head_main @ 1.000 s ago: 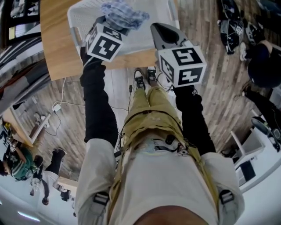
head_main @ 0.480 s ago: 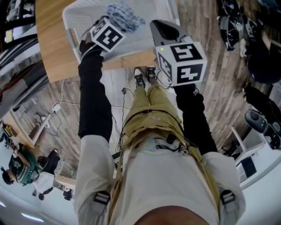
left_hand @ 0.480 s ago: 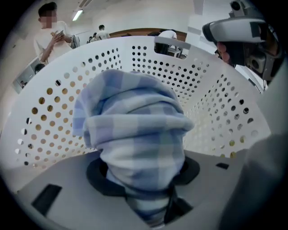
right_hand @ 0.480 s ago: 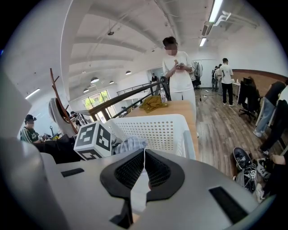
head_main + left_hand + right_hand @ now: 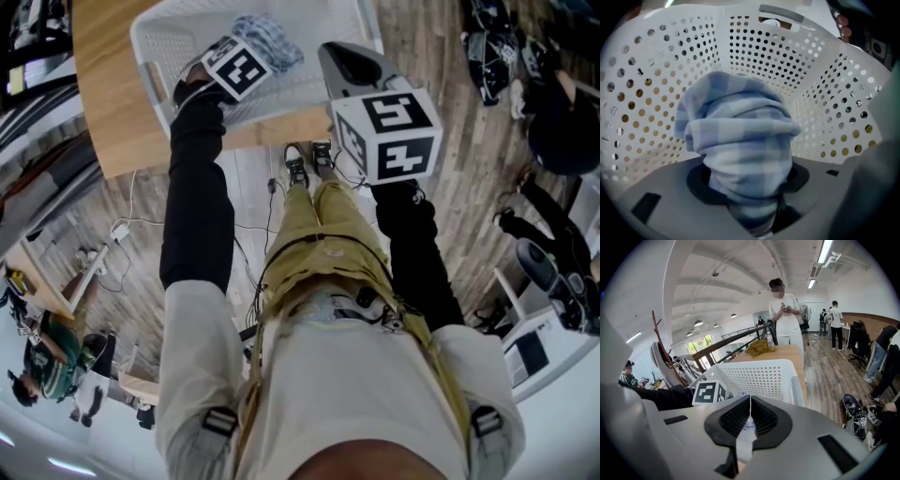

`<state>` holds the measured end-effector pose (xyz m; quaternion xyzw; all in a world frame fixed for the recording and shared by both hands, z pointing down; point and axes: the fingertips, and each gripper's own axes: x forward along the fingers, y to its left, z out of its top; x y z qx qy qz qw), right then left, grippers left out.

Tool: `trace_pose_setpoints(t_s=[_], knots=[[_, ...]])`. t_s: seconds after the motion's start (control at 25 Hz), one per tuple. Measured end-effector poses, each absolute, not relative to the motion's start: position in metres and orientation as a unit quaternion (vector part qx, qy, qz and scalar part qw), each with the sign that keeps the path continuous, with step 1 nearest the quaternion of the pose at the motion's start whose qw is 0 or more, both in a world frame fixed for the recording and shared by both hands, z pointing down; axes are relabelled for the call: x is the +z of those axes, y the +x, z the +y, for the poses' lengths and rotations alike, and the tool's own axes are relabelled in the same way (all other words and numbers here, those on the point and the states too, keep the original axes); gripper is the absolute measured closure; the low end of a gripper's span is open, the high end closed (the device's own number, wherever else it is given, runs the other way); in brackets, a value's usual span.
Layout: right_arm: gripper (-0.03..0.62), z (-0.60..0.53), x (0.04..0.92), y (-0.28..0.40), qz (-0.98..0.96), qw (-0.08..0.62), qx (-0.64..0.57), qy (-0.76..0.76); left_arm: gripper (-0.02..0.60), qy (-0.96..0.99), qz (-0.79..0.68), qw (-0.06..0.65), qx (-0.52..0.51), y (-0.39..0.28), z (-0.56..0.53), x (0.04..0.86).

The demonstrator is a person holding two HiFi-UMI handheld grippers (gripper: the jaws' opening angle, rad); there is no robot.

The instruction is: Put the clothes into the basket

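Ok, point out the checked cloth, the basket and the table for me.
checked cloth point(image 5: 740, 136), left gripper view, middle of the bundle.
basket point(image 5: 754, 47), left gripper view, perforated far wall.
table point(image 5: 103, 103), head view, bare wood left of basket.

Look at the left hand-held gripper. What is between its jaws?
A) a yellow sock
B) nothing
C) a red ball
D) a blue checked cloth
D: a blue checked cloth sits bunched between the opening jaws of the left hand-held gripper, inside the white perforated basket.
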<state>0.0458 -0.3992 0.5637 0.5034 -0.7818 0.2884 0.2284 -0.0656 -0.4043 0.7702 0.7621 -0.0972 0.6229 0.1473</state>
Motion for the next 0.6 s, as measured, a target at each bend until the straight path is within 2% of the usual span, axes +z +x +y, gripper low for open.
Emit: trace_pose_setpoints(t_s=[0.12,0.32,0.44,0.6], knots=[[0.571,-0.396,0.561,0.046,-0.781,0.227,0.286,0.506,0.312,0.754,-0.093,0.149,0.633,-0.071,-0.4,0.777],[0.571,-0.391,0.553,0.044,-0.782,0.225,0.28,0.509,0.237,0.769,-0.131,0.156,0.606,-0.074,-0.411,0.761],[0.571,-0.39,0.544,0.044,-0.785,0.219,0.273,0.511,0.236,0.792,-0.177,0.183,0.554,-0.07,-0.425,0.732],[0.571,-0.381,0.522,0.041,-0.792,0.204,0.26,0.514,0.238,0.83,-0.262,0.171,0.462,-0.063,-0.446,0.66]])
